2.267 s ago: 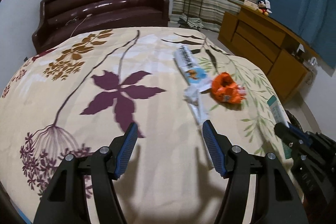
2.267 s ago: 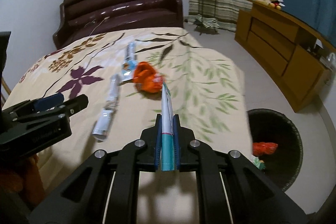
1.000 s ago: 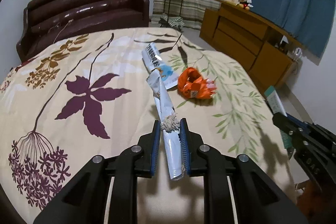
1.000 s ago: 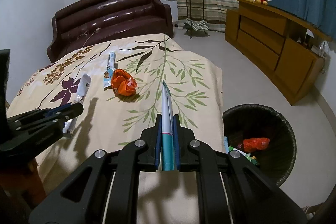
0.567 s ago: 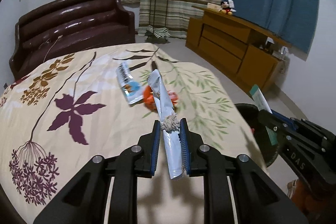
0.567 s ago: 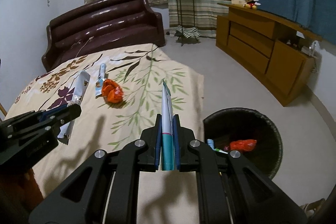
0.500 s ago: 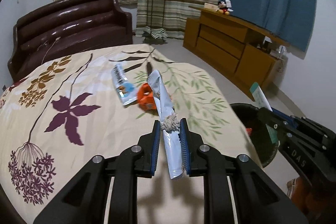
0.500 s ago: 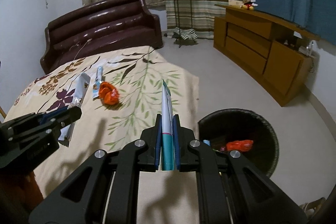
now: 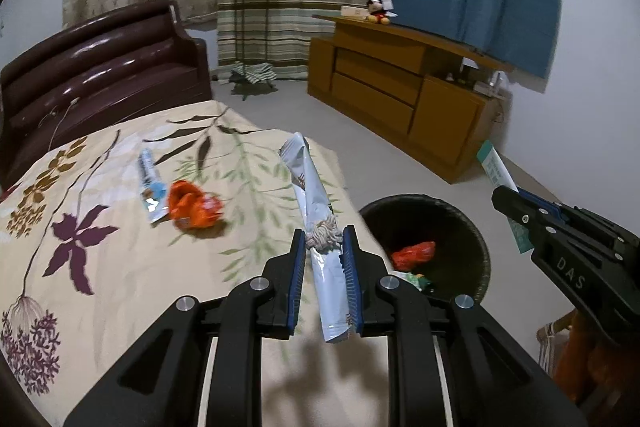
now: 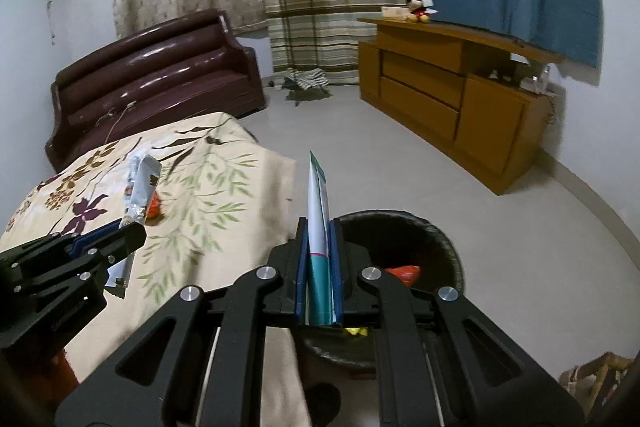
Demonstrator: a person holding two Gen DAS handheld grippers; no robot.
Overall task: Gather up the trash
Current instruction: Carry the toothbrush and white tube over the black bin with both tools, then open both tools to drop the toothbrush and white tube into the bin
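My left gripper (image 9: 323, 239) is shut on a long silver-white wrapper (image 9: 308, 187) with a knot in its middle, held above the bed's right edge. My right gripper (image 10: 319, 225) is shut on a flat teal-and-white wrapper (image 10: 318, 195) that stands upright over the near rim of a black round bin (image 10: 440, 239) on the floor. The bin (image 9: 476, 239) holds an orange wrapper (image 9: 414, 253) and other scraps. On the floral bed cover (image 9: 100, 267) lie a crumpled orange wrapper (image 9: 192, 205) and a blue-white wrapper (image 9: 150, 183). The right gripper (image 9: 504, 199) shows at the left view's right side.
A wooden sideboard (image 9: 400, 87) runs along the right wall with a soft toy on top. A dark brown sofa (image 9: 100, 67) stands beyond the bed. A plant stand (image 9: 250, 7) is by the striped curtain. Pale floor lies between bed and sideboard.
The left gripper, open earlier, closed on the silver wrapper and lifted it. Both grippers then swung right off the bed toward the bin, which now sits close under the right gripper.
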